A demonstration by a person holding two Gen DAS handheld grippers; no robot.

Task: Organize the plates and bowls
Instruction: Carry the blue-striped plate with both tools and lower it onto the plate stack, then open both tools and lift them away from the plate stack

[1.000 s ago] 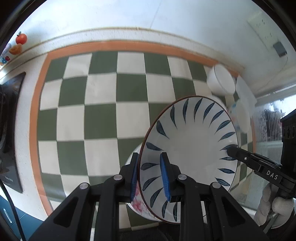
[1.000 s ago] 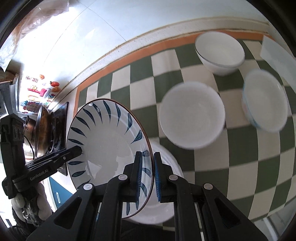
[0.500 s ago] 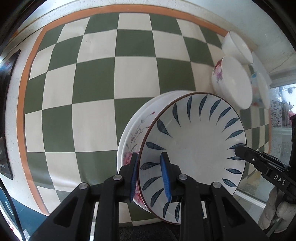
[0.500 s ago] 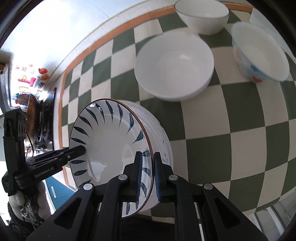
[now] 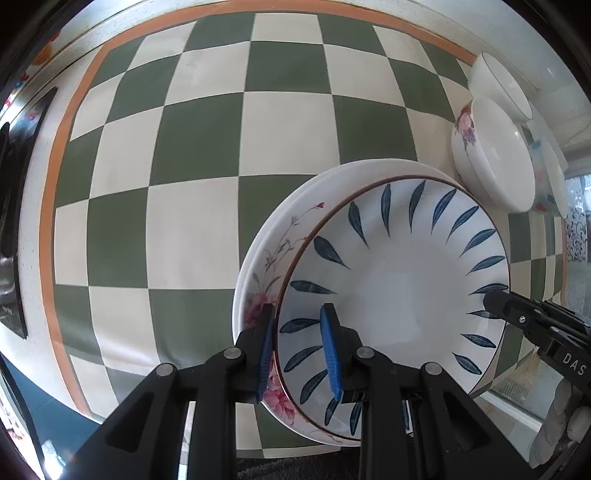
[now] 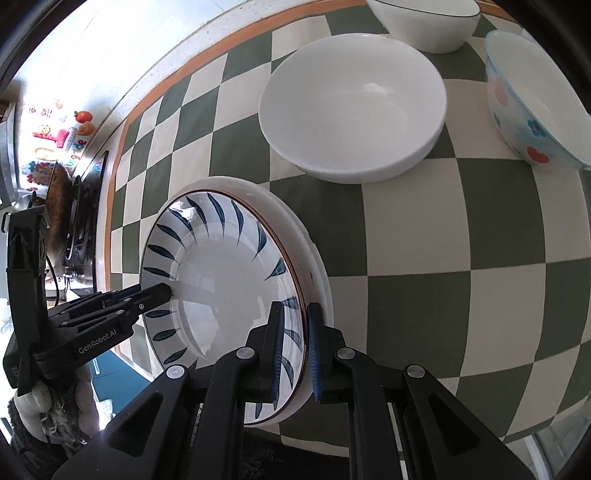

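Observation:
A white plate with blue leaf marks (image 5: 399,291) lies on top of a pink-flowered white plate (image 5: 273,251) on the checked cloth. My left gripper (image 5: 297,350) is shut on its near rim. My right gripper (image 6: 295,343) is shut on the opposite rim of the same plate (image 6: 229,280). Each gripper shows in the other's view, the right one (image 5: 495,301) and the left one (image 6: 162,291). A white flowered bowl (image 5: 491,155), a plain white bowl (image 5: 502,88) and a bowl with coloured spots (image 5: 546,177) stand at the far right.
The green-and-cream checked cloth (image 5: 221,147) has an orange border. A stove with a pan (image 6: 70,221) is at the left of the right wrist view. The three bowls also show in the right wrist view: large white (image 6: 354,107), black-rimmed (image 6: 424,22), spotted (image 6: 532,103).
Both grippers have lowered the blue-leaf plate from above the cloth down onto the flowered plate. The cameras have come closer to the table. The grip has not changed.

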